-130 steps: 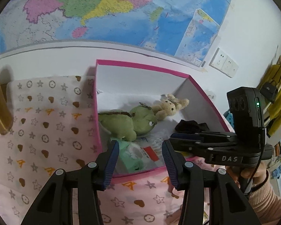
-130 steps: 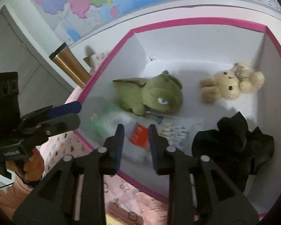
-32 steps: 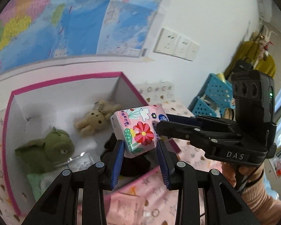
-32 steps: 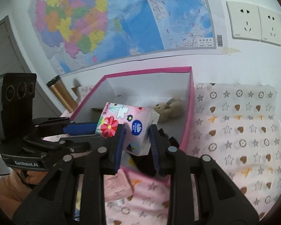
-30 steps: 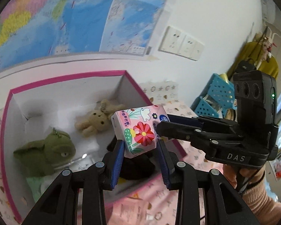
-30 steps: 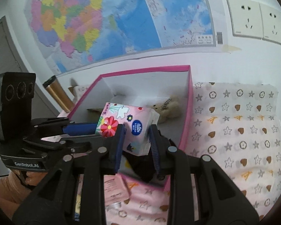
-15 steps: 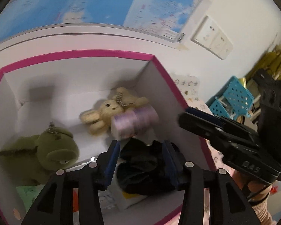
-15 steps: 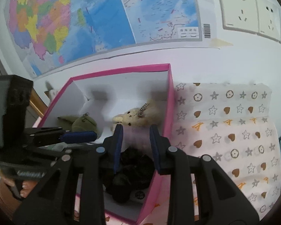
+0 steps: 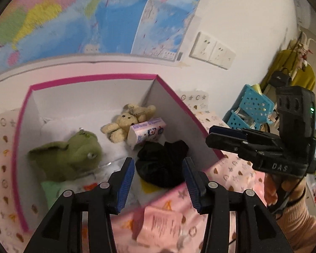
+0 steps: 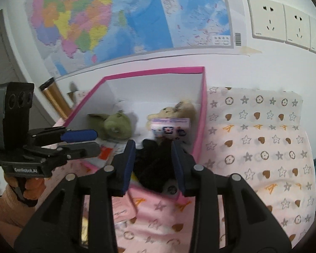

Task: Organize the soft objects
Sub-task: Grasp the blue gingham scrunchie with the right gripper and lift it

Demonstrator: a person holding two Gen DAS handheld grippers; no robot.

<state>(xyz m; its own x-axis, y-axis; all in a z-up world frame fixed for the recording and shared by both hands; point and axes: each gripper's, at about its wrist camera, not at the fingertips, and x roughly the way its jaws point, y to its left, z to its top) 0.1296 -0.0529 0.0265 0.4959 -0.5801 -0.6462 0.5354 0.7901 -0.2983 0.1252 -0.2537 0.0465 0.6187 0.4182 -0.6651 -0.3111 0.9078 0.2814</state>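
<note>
A pink-rimmed white box [image 9: 94, 78] [image 10: 153, 70] holds a green plush [image 9: 73, 156] [image 10: 115, 126], a beige bear [image 9: 126, 120] [image 10: 172, 110] and a crumpled black cloth [image 9: 160, 162] [image 10: 153, 168]. A flowered pink tissue pack [image 9: 146, 132] [image 10: 170, 127] lies inside, leaning against the bear. My left gripper [image 9: 158, 164] [image 10: 93, 140] hangs open over the box's near edge, nothing between its fingers. My right gripper [image 10: 153, 147] [image 9: 212, 137] hovers at the near right corner, its jaws opening and empty.
A pink packet [image 9: 158, 225] lies on the star-and-heart tablecloth [image 10: 252, 137] in front of the box. A green pack [image 9: 50, 191] sits at the box's near left. A gold flask [image 10: 54, 97] stands left of the box, blue baskets [image 9: 252, 105] at right.
Both grippers held the tissue pack over the box a second ago. They let go, it dropped beside the bear, and both grippers have drawn back toward the near edge.
</note>
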